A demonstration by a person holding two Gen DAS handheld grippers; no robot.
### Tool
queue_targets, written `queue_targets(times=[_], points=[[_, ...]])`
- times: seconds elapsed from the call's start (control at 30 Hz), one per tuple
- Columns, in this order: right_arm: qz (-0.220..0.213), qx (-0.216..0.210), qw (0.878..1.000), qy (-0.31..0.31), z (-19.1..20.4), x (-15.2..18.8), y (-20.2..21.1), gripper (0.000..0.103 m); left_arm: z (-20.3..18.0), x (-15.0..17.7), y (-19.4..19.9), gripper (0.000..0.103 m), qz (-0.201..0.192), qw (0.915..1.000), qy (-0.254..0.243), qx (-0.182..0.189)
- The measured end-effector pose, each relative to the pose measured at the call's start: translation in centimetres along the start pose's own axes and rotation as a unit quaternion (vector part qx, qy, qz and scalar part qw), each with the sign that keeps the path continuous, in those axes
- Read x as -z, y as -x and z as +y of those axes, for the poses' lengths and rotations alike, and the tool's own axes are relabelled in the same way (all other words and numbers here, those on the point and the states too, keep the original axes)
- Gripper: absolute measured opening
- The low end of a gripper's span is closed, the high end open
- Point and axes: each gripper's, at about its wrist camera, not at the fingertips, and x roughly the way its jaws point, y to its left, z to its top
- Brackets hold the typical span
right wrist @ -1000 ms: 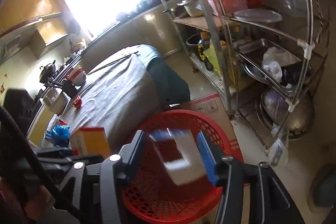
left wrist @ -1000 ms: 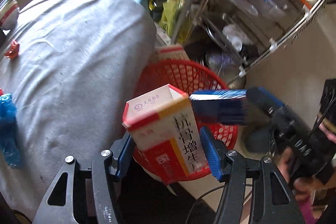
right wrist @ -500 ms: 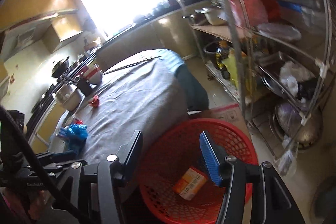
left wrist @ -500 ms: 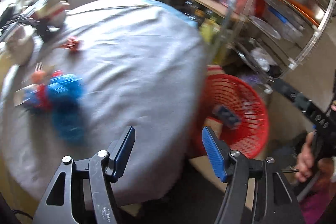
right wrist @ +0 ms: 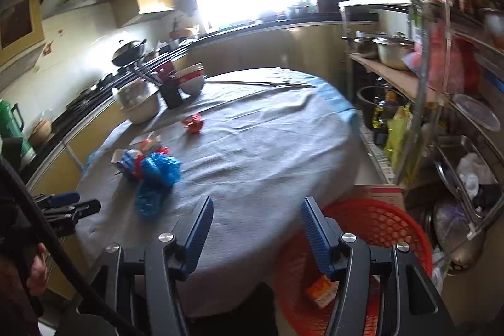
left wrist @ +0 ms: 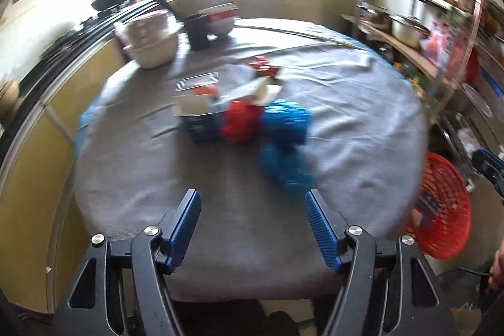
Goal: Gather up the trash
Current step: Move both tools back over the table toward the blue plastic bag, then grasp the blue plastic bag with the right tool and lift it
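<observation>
Trash lies in a heap on the grey-clothed round table point(left wrist: 346, 122): a crumpled blue plastic bag point(left wrist: 285, 144), a red bag point(left wrist: 241, 122) and a blue-and-white carton point(left wrist: 198, 115). A red wrapper point(right wrist: 193, 123) lies farther back. My left gripper point(left wrist: 252, 197) hovers over the table's near edge just short of the blue bag, jaws opening, nothing between them. My right gripper point(right wrist: 256, 203) hangs over the table edge beside the red basket point(right wrist: 384, 222), jaws opening and empty. An orange box point(right wrist: 321, 288) lies in the basket. The blue bag point(right wrist: 157, 172) sits to its left.
Stacked bowls point(right wrist: 138, 103), a black cup point(right wrist: 171, 93) and red-rimmed bowls point(right wrist: 192, 81) stand at the table's far left. A metal rack point(right wrist: 441, 115) with pots and bags fills the right side. A cardboard box point(right wrist: 381, 191) sits behind the basket. A hand point(right wrist: 37, 270) holds the left gripper.
The left gripper let go of the red-and-yellow carton and the right one its blue-and-white box over the basket. Both swung from the basket toward the table, now empty.
</observation>
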Motion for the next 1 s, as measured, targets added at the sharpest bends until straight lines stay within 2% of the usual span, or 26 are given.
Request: queue_targets(times=[0.2, 0.5, 0.7, 0.87, 1.0], points=[[0.033, -0.048, 0.998, 0.011, 3.6, -0.5, -2.5, 0.064, 4.9, 0.6, -1.3, 0.069, 0.008, 0.9981, 0.046, -0.041], [0.112, -0.130, 0.985, 0.013, 9.6, -1.8, -9.6, 0.064, 9.9, 1.0, -3.0, 0.069, 0.032, 0.9940, 0.099, -0.033], [0.160, -0.141, 0.977, 0.014, 13.1, -2.3, -15.2, 0.067, 12.3, -1.1, -3.7, 0.072, 0.041, 0.9907, 0.130, 0.006], [0.201, -0.119, 0.972, -0.005, 14.3, -1.9, -19.5, 0.067, 12.9, -4.5, -5.2, 0.074, 0.052, 0.9889, 0.136, 0.029], [0.214, -0.101, 0.971, -0.028, 14.0, -1.4, -21.5, 0.066, 13.3, -8.0, -7.0, 0.074, 0.069, 0.9823, 0.161, 0.066]])
